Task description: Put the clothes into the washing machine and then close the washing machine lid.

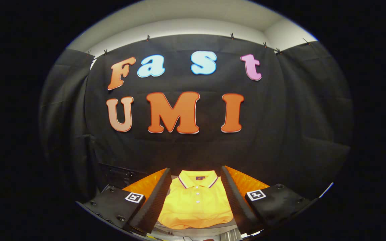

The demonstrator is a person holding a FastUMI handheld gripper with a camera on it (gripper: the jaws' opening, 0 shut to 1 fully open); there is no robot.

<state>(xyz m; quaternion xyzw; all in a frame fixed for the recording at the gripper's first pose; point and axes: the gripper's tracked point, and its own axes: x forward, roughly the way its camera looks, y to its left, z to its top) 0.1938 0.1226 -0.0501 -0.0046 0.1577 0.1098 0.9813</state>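
Gripper fingers spread wide and empty, folded yellow polo shirt flat between them, collar toward twelve o'clock, touching neither finger

The booth is dim, its black cloth wall soaking up most light. Brightness comes from above, where the pale ceiling glows at twelve o'clock. The yellow polo shirt at six o'clock is vividly lit and sharp, without glare. Fisheye distortion bends the ceiling line and wall folds strongly toward three and nine o'clock.
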